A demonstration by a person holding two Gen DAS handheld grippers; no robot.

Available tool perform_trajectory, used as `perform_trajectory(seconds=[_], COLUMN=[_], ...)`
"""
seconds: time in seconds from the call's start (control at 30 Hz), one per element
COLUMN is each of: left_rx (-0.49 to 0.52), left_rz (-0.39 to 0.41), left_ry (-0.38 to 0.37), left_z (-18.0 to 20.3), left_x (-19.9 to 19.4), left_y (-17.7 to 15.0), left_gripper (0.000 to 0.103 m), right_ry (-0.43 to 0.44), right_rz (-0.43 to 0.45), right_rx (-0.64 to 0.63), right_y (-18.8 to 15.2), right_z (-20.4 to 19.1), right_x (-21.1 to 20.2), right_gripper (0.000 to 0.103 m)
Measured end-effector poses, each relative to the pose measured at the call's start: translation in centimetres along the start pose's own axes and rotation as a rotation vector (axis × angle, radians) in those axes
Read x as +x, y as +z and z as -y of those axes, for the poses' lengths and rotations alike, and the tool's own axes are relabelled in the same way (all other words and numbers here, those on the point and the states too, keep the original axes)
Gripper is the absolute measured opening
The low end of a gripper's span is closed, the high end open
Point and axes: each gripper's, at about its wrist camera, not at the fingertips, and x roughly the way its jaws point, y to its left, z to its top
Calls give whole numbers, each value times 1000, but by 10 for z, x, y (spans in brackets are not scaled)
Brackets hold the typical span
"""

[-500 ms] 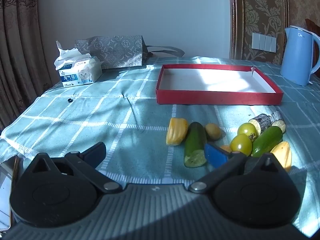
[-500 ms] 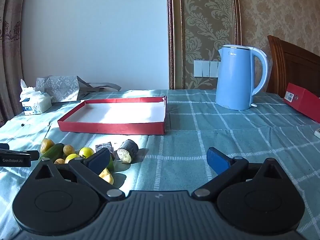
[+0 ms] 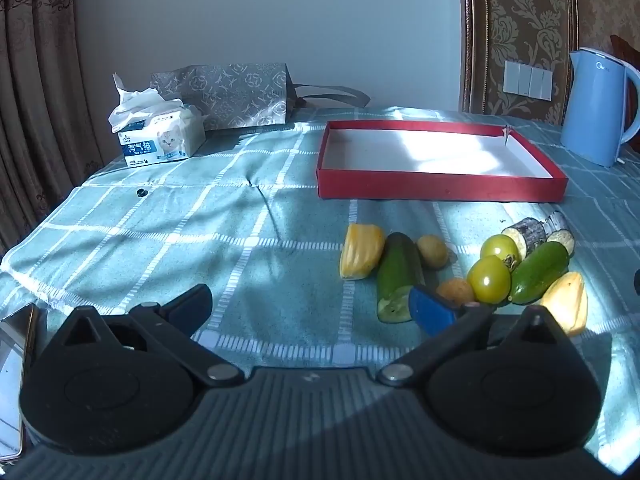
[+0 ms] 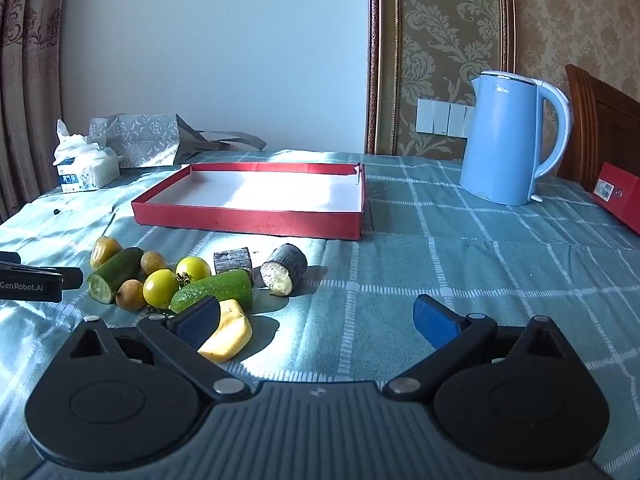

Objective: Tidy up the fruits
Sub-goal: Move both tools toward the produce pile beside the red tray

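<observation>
Fruit and vegetable pieces lie in a cluster on the teal checked cloth: a yellow piece [image 3: 360,250], a cut cucumber [image 3: 398,276], two green tomatoes [image 3: 490,278], a second cucumber [image 3: 540,272], a yellow wedge [image 3: 566,302] and dark eggplant chunks [image 3: 530,232]. Behind them sits an empty red tray [image 3: 440,190] with a white floor. My left gripper [image 3: 310,306] is open, low over the cloth just left of the cluster, nothing between its fingers. My right gripper [image 4: 316,320] is open too, right of the cluster, its left pad by the yellow wedge [image 4: 226,334].
A blue kettle [image 4: 508,140] stands at the back right, with a red box [image 4: 620,196] at the right edge. A tissue pack [image 3: 158,140] and a grey patterned bag [image 3: 232,94] sit at the back left. A phone [image 3: 14,376] lies at the near left edge.
The right gripper's view has come nearer to the fruit cluster, which now sits higher and larger. The left gripper has barely moved.
</observation>
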Motion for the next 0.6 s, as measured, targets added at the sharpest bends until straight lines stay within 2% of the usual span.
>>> perform_trajectory(seconds=[0.37, 0.6], left_rx=[17, 41], left_rz=[0, 5], left_ry=[-9, -16], left_z=[8, 11], left_x=[-4, -6], left_y=[0, 0], left_gripper=[103, 103], right_ry=[31, 82], right_rz=[62, 53], right_rx=[-139, -143], right_y=[-9, -11], right_z=[-23, -29], right_x=[-13, -12], right_gripper=[103, 103])
